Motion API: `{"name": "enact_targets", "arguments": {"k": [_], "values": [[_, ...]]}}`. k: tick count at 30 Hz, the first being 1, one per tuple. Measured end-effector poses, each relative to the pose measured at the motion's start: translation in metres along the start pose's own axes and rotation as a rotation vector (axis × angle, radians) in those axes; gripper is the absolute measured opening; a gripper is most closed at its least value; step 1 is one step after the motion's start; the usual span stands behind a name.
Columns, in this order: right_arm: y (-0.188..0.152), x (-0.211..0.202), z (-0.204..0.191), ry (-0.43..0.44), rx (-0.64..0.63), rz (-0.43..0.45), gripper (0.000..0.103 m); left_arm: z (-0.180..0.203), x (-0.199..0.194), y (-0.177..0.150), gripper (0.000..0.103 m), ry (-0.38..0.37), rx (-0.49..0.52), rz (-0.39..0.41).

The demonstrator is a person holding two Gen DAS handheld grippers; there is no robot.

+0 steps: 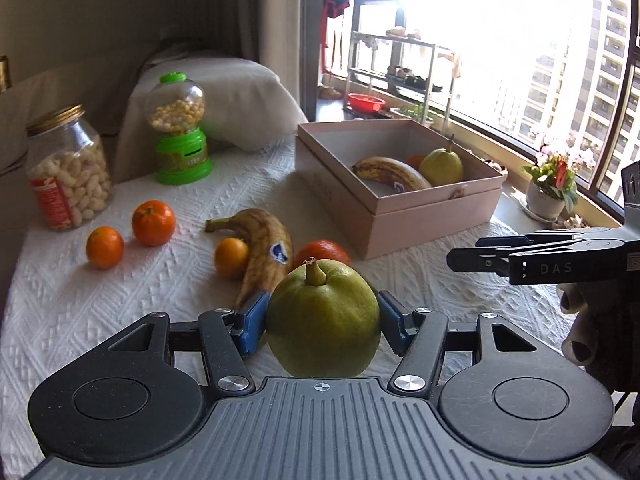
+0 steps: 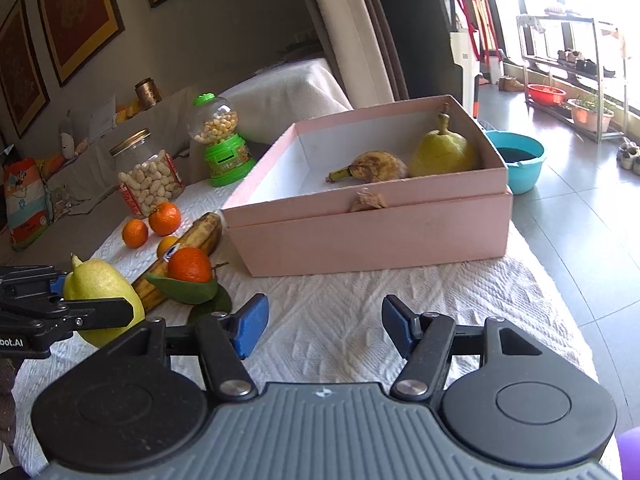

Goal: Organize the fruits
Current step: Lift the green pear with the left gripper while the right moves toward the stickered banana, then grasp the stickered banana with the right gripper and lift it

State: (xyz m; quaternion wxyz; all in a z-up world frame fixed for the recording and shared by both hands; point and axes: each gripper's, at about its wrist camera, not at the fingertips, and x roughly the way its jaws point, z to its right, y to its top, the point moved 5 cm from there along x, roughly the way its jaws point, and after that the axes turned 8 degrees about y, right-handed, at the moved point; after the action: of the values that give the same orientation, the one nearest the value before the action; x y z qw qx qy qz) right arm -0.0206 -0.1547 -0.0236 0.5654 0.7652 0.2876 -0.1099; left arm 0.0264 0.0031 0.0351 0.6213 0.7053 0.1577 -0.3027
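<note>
My left gripper (image 1: 323,320) is shut on a green pear (image 1: 323,320), held just above the white cloth; it also shows in the right wrist view (image 2: 100,292). Behind it lie a spotted banana (image 1: 264,252) and several oranges (image 1: 154,222). The pink box (image 1: 420,216) at the back right holds a banana (image 1: 390,174), a pear (image 1: 442,166) and an orange. My right gripper (image 2: 323,326) is open and empty over bare cloth in front of the pink box (image 2: 372,236); it shows from the side in the left wrist view (image 1: 464,258).
A peanut jar (image 1: 66,172) and a green candy dispenser (image 1: 180,132) stand at the back left. A flower pot (image 1: 550,188) sits on the window sill. A blue basin (image 2: 520,160) is on the floor beyond the table.
</note>
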Motion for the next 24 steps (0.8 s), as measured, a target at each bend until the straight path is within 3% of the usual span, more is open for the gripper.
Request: {"name": "enact_targets", "arguments": {"k": [4, 8, 13, 16, 21, 24], "values": [[0.023, 0.006, -0.047, 0.11, -0.06, -0.007, 0.064, -0.037, -0.009, -0.005, 0.064, 0.082, -0.062, -0.009], [0.041, 0.03, -0.097, 0.168, -0.125, -0.089, 0.061, -0.067, -0.012, -0.015, 0.064, 0.104, -0.13, -0.011], [0.07, 0.09, -0.122, 0.139, -0.088, -0.241, 0.058, -0.086, -0.009, -0.024, 0.064, 0.1, -0.164, -0.039], [0.085, 0.132, -0.122, 0.039, -0.115, -0.287, 0.053, -0.087, -0.004, -0.031, 0.064, 0.081, -0.155, -0.058], [0.092, 0.184, -0.115, -0.074, -0.163, -0.349, 0.046, -0.095, -0.001, -0.041, 0.064, 0.028, -0.194, -0.058], [0.088, 0.198, -0.108, -0.075, -0.117, -0.421, 0.046, -0.105, -0.003, -0.043, 0.064, 0.03, -0.226, -0.048]]}}
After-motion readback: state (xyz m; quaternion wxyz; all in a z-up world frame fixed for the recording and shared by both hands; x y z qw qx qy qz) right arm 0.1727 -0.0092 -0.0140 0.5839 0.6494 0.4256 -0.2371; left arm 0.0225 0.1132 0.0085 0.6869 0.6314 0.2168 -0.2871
